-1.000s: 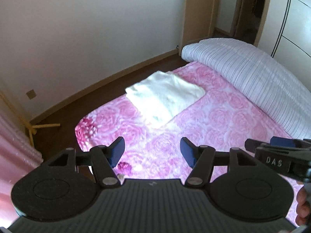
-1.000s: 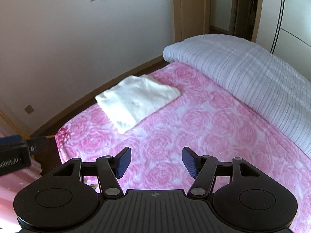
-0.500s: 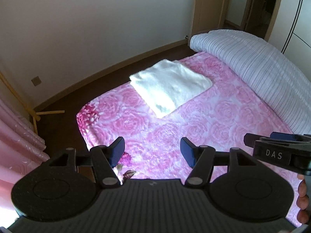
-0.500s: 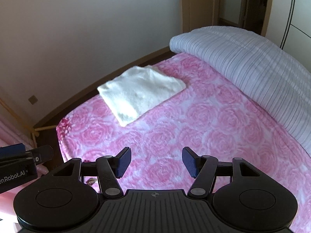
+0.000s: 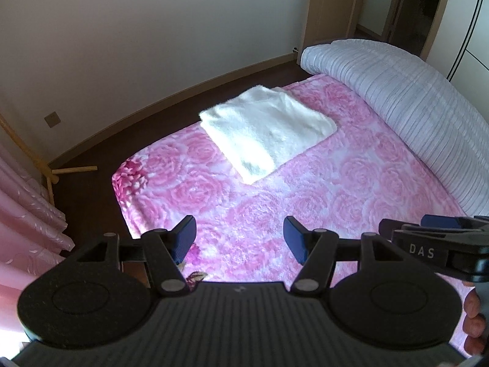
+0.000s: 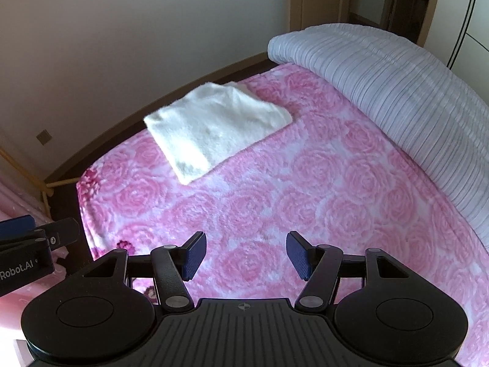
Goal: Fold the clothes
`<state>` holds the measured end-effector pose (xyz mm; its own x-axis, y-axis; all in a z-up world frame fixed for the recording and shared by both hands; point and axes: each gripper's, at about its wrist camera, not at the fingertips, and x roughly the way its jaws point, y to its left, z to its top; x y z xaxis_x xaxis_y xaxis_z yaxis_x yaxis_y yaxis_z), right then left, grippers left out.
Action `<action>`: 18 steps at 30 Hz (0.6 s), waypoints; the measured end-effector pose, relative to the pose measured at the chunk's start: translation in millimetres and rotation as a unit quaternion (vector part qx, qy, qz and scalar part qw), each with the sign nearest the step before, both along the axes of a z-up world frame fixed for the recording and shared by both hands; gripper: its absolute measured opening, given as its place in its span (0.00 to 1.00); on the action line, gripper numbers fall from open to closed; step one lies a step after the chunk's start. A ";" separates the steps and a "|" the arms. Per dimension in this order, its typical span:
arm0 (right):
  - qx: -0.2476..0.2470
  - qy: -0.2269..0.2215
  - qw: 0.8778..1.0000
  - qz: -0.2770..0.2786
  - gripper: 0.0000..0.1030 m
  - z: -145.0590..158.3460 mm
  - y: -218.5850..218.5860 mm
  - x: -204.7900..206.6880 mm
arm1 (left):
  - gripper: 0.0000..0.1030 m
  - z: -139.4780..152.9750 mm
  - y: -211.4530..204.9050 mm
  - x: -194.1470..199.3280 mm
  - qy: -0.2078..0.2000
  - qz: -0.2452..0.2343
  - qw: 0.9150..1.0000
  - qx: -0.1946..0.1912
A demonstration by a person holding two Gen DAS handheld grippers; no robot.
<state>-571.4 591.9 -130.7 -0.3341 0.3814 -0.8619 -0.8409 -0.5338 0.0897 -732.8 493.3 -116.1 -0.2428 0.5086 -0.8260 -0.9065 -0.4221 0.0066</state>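
Nearest to us, the left hand-held gripper [image 5: 240, 241] hangs above the near end of the bed [image 5: 336, 189], its blue-padded fingers [image 5: 185, 238] spread wide with nothing between them. The right hand-held gripper [image 6: 244, 255] hangs beside it over the same end of the bed, its fingers [image 6: 194, 255] likewise spread and empty. In the left wrist view we see the right one's black tip, marked "DAS", at the right edge, with a bit of the holder's hand [image 5: 473, 321] below it; in the right wrist view the left one's tip shows at the left edge.

Under both lies the pink blanket [image 6: 305, 183], printed with roses, covering the bed. At the left, a pink curtain [image 5: 24, 214] hangs just beside the bed's near left corner.

Farther on, the white folded cloth [image 5: 266, 128] lies flat on the blanket along the bed's left edge, well apart from both grippers. It makes a neat rectangle, one corner pointing towards us.

Beyond it, a pale striped duvet [image 6: 397, 91] is bunched along the bed's right side and far end. Behind that we see dark floor [image 5: 91, 140], a white wall [image 5: 152, 30] and a wooden door [image 5: 333, 3].
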 end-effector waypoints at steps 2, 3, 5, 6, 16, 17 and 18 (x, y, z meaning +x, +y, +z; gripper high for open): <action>-0.003 -0.002 1.000 0.002 0.60 -2.6 5.6 -2.6 | 0.58 -1.8 6.3 -0.1 0.000 -0.003 1.000 -0.003; -0.005 -0.002 1.000 0.002 0.60 -3.6 8.1 -3.5 | 0.58 -2.5 9.1 -0.2 0.000 -0.004 1.000 -0.004; -0.007 -0.003 1.000 0.002 0.60 -5.4 13.2 -5.6 | 0.58 -3.8 15.5 -0.6 0.001 -0.007 1.000 -0.005; -0.008 -0.003 1.000 0.001 0.60 -6.1 15.7 -6.1 | 0.58 -4.2 18.0 -1.0 0.001 -0.008 1.000 -0.005; -0.025 -0.003 1.000 -0.003 0.60 -17.3 38.1 -13.7 | 0.58 -16.3 37.0 -7.6 -0.003 -0.009 1.000 -0.017; -0.027 -0.004 1.000 -0.002 0.60 -19.0 39.8 -15.4 | 0.58 -18.5 38.2 -9.3 -0.004 -0.008 1.000 -0.019; -0.029 -0.005 1.000 -0.001 0.60 -20.6 41.4 -16.6 | 0.58 -20.5 39.4 -10.9 -0.004 -0.006 1.000 -0.022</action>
<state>-588.0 633.3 -151.3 -0.3242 0.3321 -0.8858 -0.8434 -0.5255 0.1117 -743.7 532.7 -136.6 -0.2296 0.4750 -0.8495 -0.9118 -0.4103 0.0170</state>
